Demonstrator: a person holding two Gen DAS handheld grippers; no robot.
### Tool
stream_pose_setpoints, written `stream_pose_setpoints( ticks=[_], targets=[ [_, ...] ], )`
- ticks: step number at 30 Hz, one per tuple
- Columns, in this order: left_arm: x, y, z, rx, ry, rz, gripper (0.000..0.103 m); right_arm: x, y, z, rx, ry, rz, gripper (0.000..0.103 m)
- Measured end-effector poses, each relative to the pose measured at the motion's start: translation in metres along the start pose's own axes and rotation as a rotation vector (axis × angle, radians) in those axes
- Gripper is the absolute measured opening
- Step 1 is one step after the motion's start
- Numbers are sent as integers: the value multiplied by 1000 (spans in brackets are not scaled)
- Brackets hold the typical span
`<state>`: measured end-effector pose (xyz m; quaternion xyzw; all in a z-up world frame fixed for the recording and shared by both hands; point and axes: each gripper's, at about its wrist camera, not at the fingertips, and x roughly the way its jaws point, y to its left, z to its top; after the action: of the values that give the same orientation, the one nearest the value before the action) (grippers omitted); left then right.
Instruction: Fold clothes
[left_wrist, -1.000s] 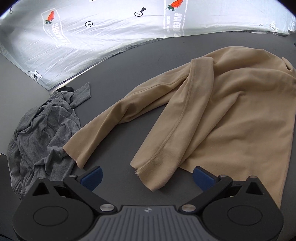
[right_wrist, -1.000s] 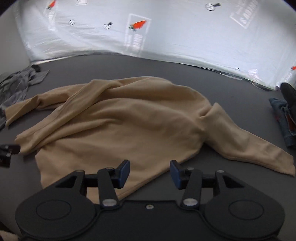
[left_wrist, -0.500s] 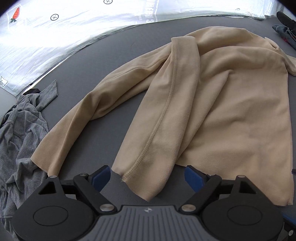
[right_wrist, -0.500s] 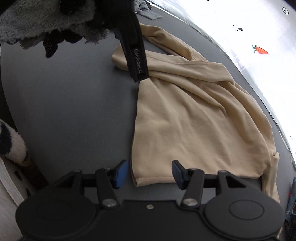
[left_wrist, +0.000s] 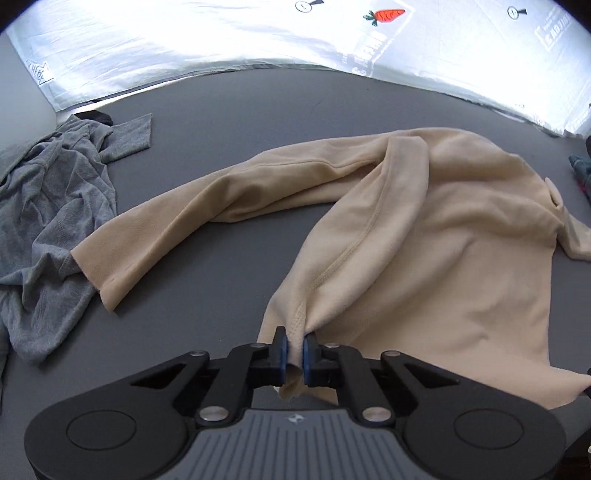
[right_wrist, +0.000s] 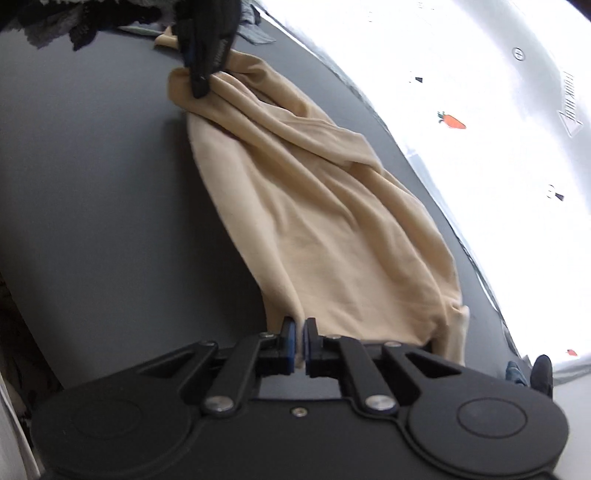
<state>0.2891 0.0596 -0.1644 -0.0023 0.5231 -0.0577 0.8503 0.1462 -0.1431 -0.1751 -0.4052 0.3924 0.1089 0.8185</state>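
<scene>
Beige fabric fills both views: a long-sleeved tan top (left_wrist: 443, 240) lies spread on the dark grey worktop (left_wrist: 221, 122). The left gripper (left_wrist: 292, 349) has its 2 blue-padded fingers pressed together on a bunched corner of the hem at 6 o'clock in the left wrist view, and the cloth rises in a fold between the pads. One sleeve (left_wrist: 207, 214) stretches toward 9 o'clock, its cuff just beside a crumpled grey garment (left_wrist: 48, 206) at the worktop's edge. In the right wrist view, the right gripper (right_wrist: 299, 345) pinches the opposite hem corner at 6 o'clock, and the top (right_wrist: 325, 221) runs away toward 11 o'clock, where the left gripper (right_wrist: 201, 79) clamps its far corner. A silver sheet printed with carrots (left_wrist: 384, 14) lies beyond the worktop at 12 o'clock.
</scene>
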Motion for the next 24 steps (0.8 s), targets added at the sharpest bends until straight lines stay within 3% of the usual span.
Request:
stream_pose_setpoints(
  ticks=[5,9,10,11,12,13,15,18,21,24],
  targets=[
    [-62,-4,-40,-154,97,-135,9,-38,-60,-50,27,121,-18,4],
    [-39,-23,-80,-137,303,18,12,-29,-75,-87,91,253,88,8],
    [-42,-28,-81,-114,285,38,15,-26,-76,-92,106,273,117,11],
    [-45,-32,-81,-90,262,56,19,-26,-81,-92,138,268,139,22],
    [-49,-36,-80,-67,238,74,32,-29,-88,-91,184,249,157,35],
    [-50,-42,-70,-54,201,80,46,-32,-98,-90,249,216,176,41],
    [-51,-52,-49,-32,125,90,60,-39,-120,-83,406,133,212,49],
    [-52,-68,-18,3,11,104,61,-24,-149,-67,534,56,189,51],
    [-54,-84,14,37,-103,118,68,-1,-173,-49,526,0,106,55],
    [-46,-106,46,58,-160,89,74,16,-196,-33,510,-52,33,62]
  ],
)
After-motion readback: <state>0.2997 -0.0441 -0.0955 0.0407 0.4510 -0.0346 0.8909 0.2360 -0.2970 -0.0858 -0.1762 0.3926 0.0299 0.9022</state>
